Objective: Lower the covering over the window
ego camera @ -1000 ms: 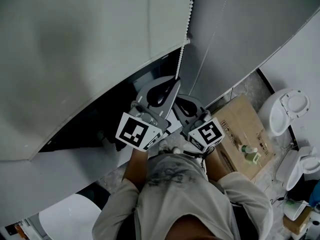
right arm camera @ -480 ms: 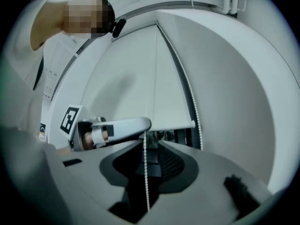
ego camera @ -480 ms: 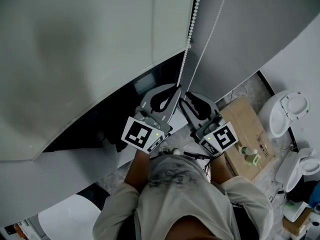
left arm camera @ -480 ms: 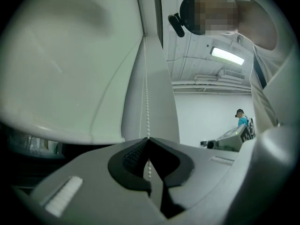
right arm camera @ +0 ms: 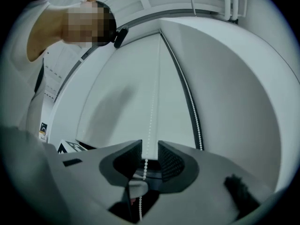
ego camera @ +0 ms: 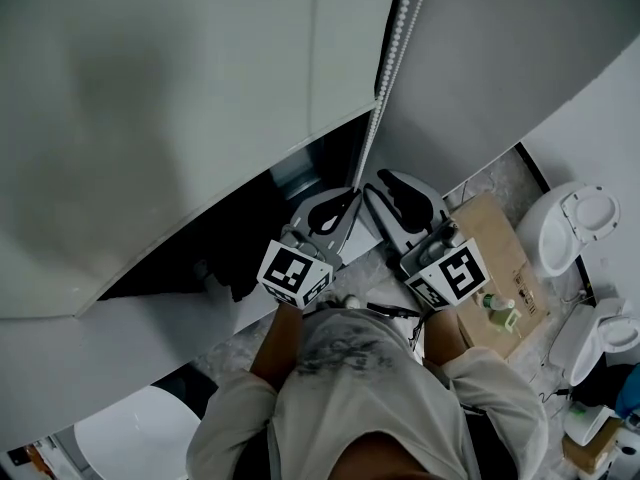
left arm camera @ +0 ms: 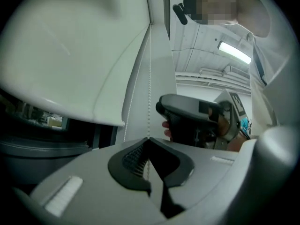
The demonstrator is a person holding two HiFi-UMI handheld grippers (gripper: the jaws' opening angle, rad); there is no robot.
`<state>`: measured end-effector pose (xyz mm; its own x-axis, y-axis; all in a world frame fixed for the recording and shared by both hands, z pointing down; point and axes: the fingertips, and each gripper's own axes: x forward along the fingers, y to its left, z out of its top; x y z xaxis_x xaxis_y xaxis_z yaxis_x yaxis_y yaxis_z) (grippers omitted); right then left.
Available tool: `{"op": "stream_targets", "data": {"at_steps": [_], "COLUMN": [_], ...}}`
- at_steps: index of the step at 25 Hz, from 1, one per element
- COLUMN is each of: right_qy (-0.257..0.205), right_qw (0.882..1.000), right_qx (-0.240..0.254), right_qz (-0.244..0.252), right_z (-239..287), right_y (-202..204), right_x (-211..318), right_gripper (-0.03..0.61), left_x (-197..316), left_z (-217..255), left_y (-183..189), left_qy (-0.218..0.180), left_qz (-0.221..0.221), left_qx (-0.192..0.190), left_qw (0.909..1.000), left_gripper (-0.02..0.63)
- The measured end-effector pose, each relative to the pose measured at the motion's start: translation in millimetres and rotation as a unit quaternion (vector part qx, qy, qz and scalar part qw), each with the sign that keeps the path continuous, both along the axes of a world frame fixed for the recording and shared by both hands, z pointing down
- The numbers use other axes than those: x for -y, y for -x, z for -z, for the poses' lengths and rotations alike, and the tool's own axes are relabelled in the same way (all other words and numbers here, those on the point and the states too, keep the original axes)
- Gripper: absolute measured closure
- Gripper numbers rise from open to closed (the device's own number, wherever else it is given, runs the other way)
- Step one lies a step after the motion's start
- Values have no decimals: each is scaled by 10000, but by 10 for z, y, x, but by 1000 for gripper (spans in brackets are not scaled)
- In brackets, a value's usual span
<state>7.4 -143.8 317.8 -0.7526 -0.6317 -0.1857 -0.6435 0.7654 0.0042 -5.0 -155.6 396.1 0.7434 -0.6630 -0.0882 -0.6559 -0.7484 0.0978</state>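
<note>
A white roller blind (ego camera: 200,98) hangs over the dark window (ego camera: 290,183), with its hem partway down. Its bead chain (ego camera: 393,58) drops past the blind's right edge to both grippers. My left gripper (ego camera: 350,196) is shut on the chain; in the left gripper view the chain (left arm camera: 149,78) runs straight into the closed jaws of the left gripper (left arm camera: 149,139). My right gripper (ego camera: 385,190) sits just right of it and a little higher. Its jaws have just been opening. In the right gripper view one chain strand (right arm camera: 151,121) passes untouched between the parted pads of the right gripper (right arm camera: 150,156). A second strand (right arm camera: 194,116) hangs to the right.
A cardboard box (ego camera: 490,258) with a small green bottle (ego camera: 497,306) lies on the floor at the right. Two white toilets (ego camera: 575,213) (ego camera: 610,328) stand beyond it. A white basin (ego camera: 130,438) shows at the lower left. The person's torso fills the bottom centre.
The left gripper has come down with the chain in its jaws. The right gripper has let go of the chain, opened and risen. The blind's hem looks slightly lower.
</note>
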Motion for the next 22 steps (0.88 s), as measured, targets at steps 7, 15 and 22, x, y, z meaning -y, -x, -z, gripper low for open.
{"op": "stream_targets", "data": {"at_steps": [7,15,22], "right_qy": [-325,-499,-499], "right_qw": [9993,9987,9987], "right_qx": [-29,88,12], "right_qz": [153,83,44], "right_z": [246,395,359], "right_y": [90,98,154], "right_x": [45,130,127], "right_gripper": [465,479,557], "left_x": [-11,-69,-127], "left_z": [-316,-530,-522], "left_y": [-42,-88,-96], "left_qy": [251,457,437], "left_qz": [-8,-30,-31], "left_qx": [261,351,389], "left_qw": [9993,9983,9983], "left_gripper": [606,604,600]}}
